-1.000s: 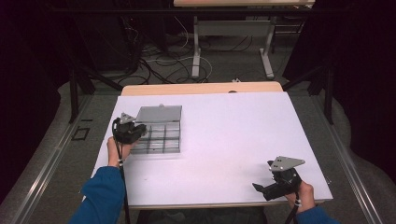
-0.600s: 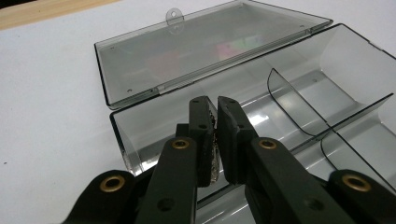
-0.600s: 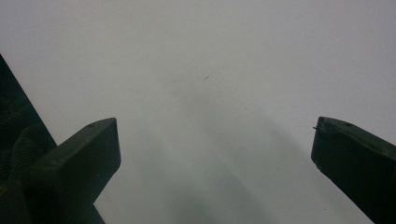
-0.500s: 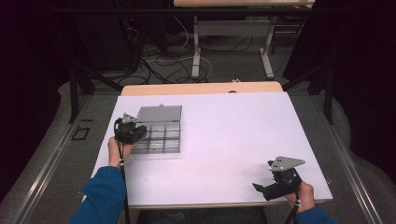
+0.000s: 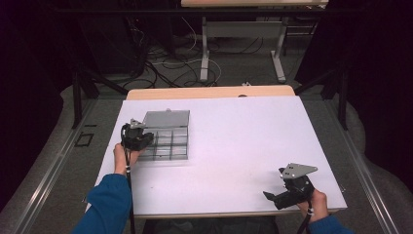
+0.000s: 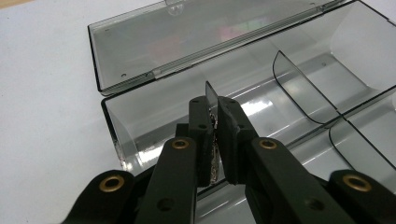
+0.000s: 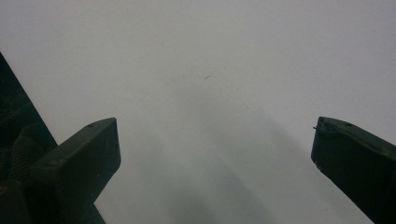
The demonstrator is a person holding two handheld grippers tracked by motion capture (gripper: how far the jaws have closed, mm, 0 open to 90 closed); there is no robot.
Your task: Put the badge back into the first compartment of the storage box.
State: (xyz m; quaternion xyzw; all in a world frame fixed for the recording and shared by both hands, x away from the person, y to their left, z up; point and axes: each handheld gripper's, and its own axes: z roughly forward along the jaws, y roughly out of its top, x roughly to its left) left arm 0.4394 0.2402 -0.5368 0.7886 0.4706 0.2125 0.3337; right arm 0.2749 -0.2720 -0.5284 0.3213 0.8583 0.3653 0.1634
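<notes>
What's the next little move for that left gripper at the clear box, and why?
Probably lift the divider straight up out of the clear box. The left gripper is shut on that thin clear plate, which stands upright inside the open box, lid folded back, so a straight pull should free it.

The box (image 5: 165, 141) lies on the desk (image 5: 234, 146) at its left, lid (image 5: 165, 118) open behind it, left tool (image 5: 138, 140) at its left end.
</notes>
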